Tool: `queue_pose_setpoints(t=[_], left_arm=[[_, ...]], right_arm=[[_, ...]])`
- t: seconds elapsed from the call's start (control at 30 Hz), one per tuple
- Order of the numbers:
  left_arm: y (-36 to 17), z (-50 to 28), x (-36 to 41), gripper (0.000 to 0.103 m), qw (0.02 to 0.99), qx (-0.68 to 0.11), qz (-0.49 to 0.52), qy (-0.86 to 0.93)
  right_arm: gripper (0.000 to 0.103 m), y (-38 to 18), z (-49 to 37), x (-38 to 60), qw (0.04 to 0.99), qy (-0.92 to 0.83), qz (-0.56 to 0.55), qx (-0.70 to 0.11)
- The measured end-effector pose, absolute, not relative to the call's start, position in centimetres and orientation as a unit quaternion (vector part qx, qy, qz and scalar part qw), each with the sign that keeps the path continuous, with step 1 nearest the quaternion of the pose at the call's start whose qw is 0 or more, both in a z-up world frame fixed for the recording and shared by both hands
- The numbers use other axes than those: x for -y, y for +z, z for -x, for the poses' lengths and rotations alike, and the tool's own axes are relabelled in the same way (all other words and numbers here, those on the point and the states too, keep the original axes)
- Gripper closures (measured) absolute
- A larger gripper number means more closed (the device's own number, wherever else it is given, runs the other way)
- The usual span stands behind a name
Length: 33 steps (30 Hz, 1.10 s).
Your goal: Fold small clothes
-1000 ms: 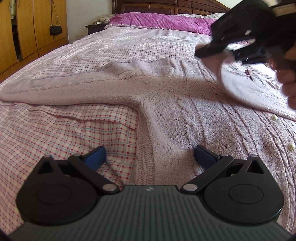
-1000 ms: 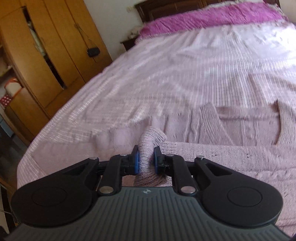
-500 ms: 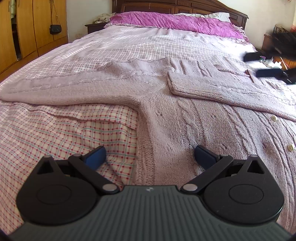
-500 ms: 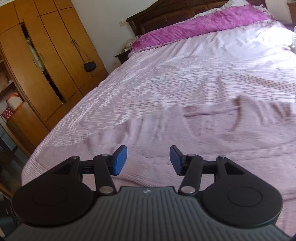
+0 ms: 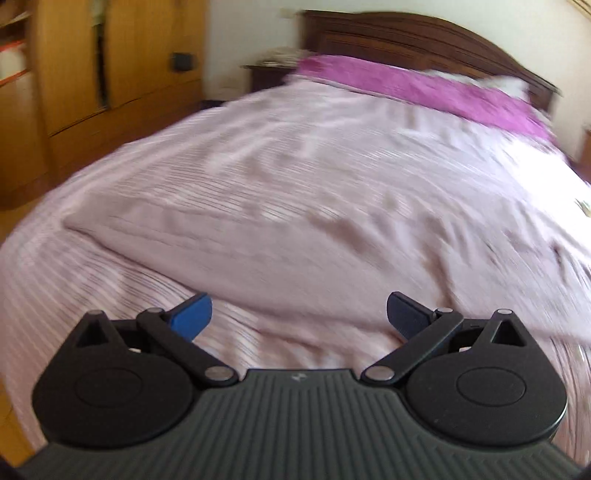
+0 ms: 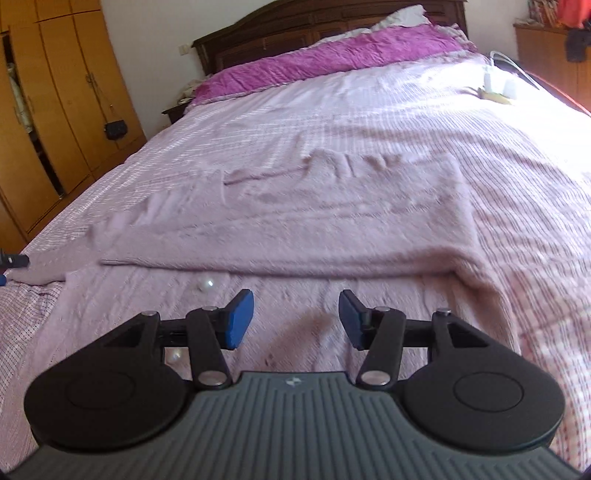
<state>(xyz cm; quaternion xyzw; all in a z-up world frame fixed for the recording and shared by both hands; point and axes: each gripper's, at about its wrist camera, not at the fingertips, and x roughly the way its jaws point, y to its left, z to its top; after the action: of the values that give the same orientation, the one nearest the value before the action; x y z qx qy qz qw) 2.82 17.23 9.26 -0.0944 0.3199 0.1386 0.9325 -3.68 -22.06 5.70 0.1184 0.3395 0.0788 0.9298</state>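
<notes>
A pale pink cable-knit cardigan [image 6: 332, 221] lies flat on the bed. One sleeve [image 6: 280, 254] is folded across its body, and white buttons [image 6: 205, 283] show below that fold. My right gripper [image 6: 296, 319] hovers open over the cardigan's front and holds nothing. The other sleeve [image 5: 177, 236] stretches out to the left across the checked bedcover [image 5: 74, 295]. My left gripper [image 5: 299, 317] stands wide open just short of that sleeve, empty; this view is blurred by motion. At the far left edge of the right wrist view a dark tip [image 6: 13, 260] sits by the sleeve's cuff.
A magenta pillow [image 6: 332, 55] and a dark wooden headboard [image 6: 295, 26] close the far end of the bed. Wooden wardrobes [image 6: 55, 110] line the left wall with a small black bag [image 6: 115, 129] hanging on them. Small white items [image 6: 498, 86] lie on the bed at the far right.
My right gripper let go of the sleeve, leaving it folded across the body, opened and drew back. My left gripper swung left toward the outstretched sleeve.
</notes>
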Motion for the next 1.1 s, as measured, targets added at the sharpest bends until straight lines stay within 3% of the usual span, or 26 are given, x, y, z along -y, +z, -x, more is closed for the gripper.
queue_pose_setpoints(t=[0.23, 0.53, 0.7, 1.1], left_arm=[[9.7, -7.0, -24.0, 0.0, 0.913, -0.335, 0.102, 0.21], [5.8, -12.5, -30.1, 0.0, 0.881, -0.371, 0.047, 0.29], [4.3, -13.6, -33.3, 0.0, 0.87, -0.358, 0.069, 0.332], [4.5, -12.4, -33.3, 0.0, 0.878, -0.315, 0.103, 0.344]], right_arm=[[0.043, 4.1, 4.5, 21.4, 0.935, 0.071, -0.127, -0.325], [0.043, 3.0, 5.2, 20.8, 0.944, 0.062, -0.121, -0.3], [0.042, 3.1, 4.9, 20.1, 0.945, 0.05, -0.107, -0.305], [0.042, 3.0, 4.5, 19.9, 0.945, 0.044, -0.1, -0.309]])
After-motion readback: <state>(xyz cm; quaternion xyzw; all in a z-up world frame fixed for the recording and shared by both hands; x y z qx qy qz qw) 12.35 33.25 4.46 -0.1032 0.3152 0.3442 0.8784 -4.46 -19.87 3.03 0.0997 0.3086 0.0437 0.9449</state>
